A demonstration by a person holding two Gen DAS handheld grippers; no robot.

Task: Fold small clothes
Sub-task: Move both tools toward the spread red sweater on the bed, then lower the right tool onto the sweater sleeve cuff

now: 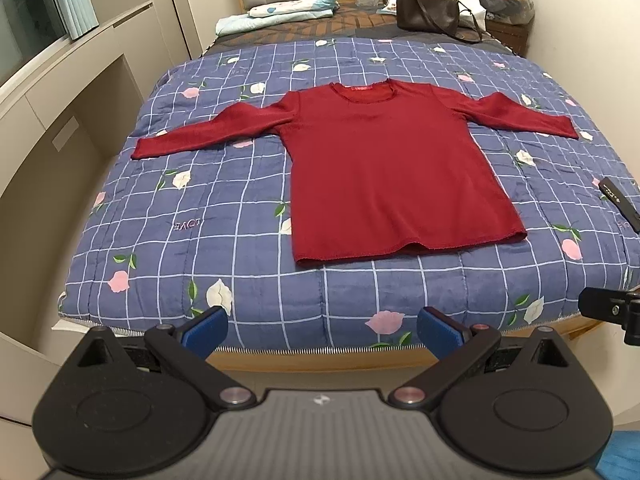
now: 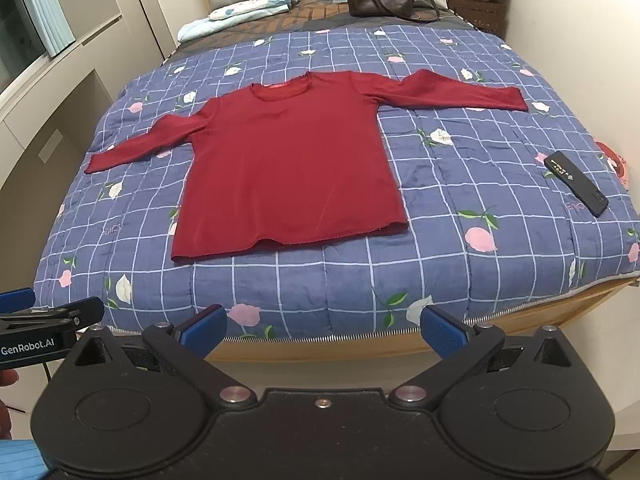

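Note:
A dark red long-sleeved top (image 1: 392, 168) (image 2: 288, 168) lies flat on the blue checked quilt (image 1: 200, 208) (image 2: 460, 248), front up, collar at the far end, both sleeves spread out sideways. My left gripper (image 1: 322, 332) hovers open off the near edge of the bed, well short of the hem, nothing between its blue pads (image 1: 204, 334). My right gripper (image 2: 323, 330) is likewise open and empty at the near bed edge, below the hem. The left gripper's side shows at the left edge of the right wrist view.
A black remote control (image 2: 576, 182) (image 1: 620, 202) lies on the quilt to the right of the top. Far end of the bed: folded light bedding (image 1: 276, 14), a brown handbag (image 1: 428, 10), bags. White cabinets (image 1: 60, 120) run along the left.

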